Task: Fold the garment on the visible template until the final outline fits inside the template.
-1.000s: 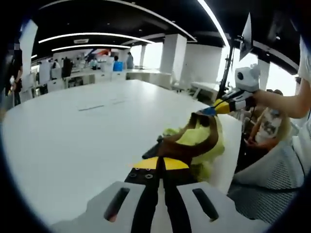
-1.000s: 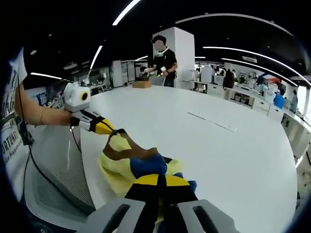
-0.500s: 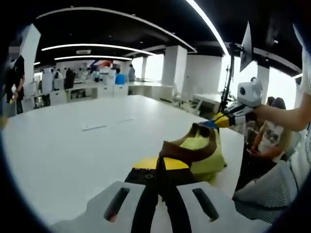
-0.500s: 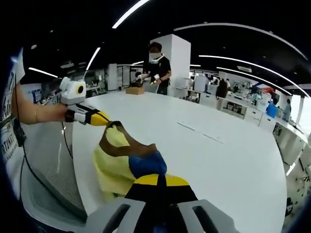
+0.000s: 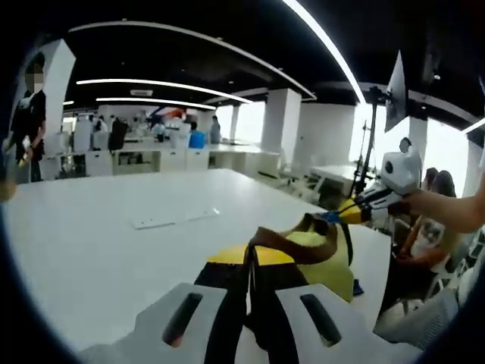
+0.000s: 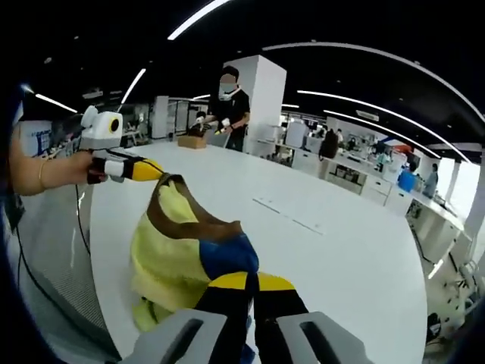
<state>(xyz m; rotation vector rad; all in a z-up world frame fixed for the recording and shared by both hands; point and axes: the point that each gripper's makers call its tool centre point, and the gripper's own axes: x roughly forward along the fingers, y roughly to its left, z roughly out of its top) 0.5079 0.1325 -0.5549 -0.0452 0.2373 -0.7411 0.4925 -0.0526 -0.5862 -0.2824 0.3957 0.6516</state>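
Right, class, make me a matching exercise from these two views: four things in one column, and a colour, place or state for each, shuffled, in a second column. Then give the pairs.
Things:
1. garment
2. table
3. left gripper
4. cardboard box

Descriptions:
A. plain white surface
B. brown, at the far end of the table near a standing person
C. yellow with a brown band and a blue patch, held up
D. shut on the garment's brown edge

Pairs: 1-C, 2-A, 3-D, 4-B
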